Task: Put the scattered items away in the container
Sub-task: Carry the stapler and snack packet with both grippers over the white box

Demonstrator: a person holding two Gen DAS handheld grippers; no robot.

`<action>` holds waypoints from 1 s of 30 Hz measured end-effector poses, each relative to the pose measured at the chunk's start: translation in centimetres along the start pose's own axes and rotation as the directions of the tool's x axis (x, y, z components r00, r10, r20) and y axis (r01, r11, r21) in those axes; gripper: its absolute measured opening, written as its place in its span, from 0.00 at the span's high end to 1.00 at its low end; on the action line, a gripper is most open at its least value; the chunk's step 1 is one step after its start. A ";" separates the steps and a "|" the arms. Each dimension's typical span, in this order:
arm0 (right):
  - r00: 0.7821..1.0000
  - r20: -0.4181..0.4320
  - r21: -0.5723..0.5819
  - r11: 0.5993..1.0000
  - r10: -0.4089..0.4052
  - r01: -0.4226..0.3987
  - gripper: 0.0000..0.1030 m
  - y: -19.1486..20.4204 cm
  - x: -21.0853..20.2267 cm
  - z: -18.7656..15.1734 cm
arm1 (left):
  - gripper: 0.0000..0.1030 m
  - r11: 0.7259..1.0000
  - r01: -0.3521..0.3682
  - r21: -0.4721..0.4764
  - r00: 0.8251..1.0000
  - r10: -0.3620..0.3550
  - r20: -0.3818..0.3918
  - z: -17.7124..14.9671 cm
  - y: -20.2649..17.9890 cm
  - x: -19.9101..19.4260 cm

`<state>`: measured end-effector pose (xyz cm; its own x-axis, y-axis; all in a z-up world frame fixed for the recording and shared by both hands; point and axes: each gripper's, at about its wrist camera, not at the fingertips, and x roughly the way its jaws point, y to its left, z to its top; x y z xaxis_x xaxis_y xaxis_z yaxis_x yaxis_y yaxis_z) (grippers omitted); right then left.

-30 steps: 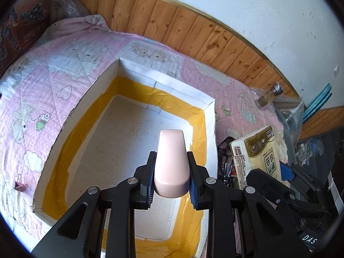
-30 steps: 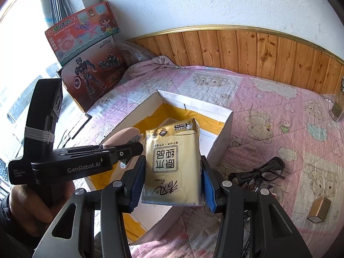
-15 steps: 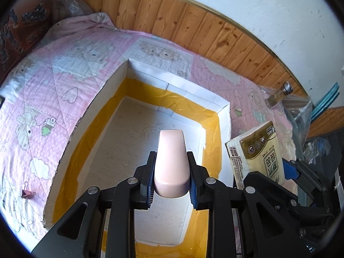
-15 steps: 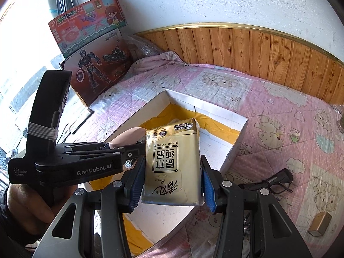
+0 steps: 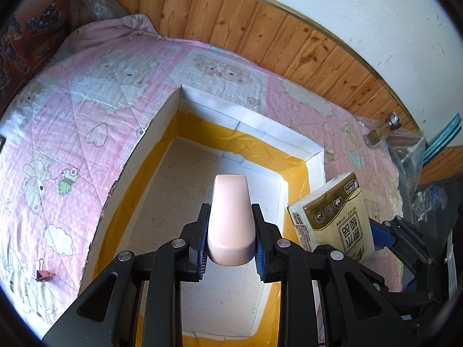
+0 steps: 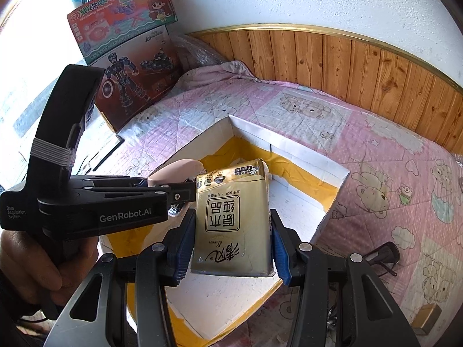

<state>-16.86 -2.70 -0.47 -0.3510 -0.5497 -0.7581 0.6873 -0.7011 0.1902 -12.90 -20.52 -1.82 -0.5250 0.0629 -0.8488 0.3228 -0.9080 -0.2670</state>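
Left gripper (image 5: pixel 231 256) clamping pink block (image 5: pixel 230 217), right gripper (image 6: pixel 231 248) squeezing tissue pack (image 6: pixel 233 219) over box (image 5: pixel 249 121); grippers crowding together, risking a bump on release

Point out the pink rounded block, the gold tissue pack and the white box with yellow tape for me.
Pink rounded plastic block (image 5: pixel 231 219): left wrist view, middle of its top face.
Gold tissue pack (image 6: pixel 231 219): right wrist view, centre of the printed front.
White cardboard box with yellow tape (image 5: pixel 254 121): left wrist view, far wall.
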 end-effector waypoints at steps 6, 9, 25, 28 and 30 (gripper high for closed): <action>1.000 -0.023 -0.026 1.000 -0.008 0.008 0.52 0.2 1.1 0.6 | 0.74 1.000 -0.009 0.007 1.000 0.009 -0.012 0.9 0.3 0.6; 0.999 -0.034 -0.037 0.999 -0.013 0.012 0.52 0.1 1.7 0.9 | 0.74 1.000 -0.013 0.015 1.000 0.013 -0.023 1.3 0.4 1.0; 0.993 -0.106 -0.104 0.994 -0.041 0.030 0.52 0.1 4.8 2.0 | 0.74 0.998 -0.030 0.053 0.996 0.034 -0.083 3.0 0.2 3.6; 0.991 -0.123 -0.123 0.992 -0.050 0.034 0.52 0.0 5.4 2.3 | 0.74 0.998 -0.032 0.059 0.994 0.038 -0.100 3.3 0.0 4.2; 0.989 -0.140 -0.135 0.990 -0.051 0.032 0.52 -0.1 5.8 2.5 | 0.74 0.997 -0.038 0.064 0.993 0.045 -0.109 3.4 0.0 4.7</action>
<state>-20.53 -6.95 -3.37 -0.2936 -0.4442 -0.8464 0.7551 -0.6508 0.0796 -18.06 -21.63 -4.20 -0.4209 0.0672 -0.9046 0.2914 -0.9344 -0.2050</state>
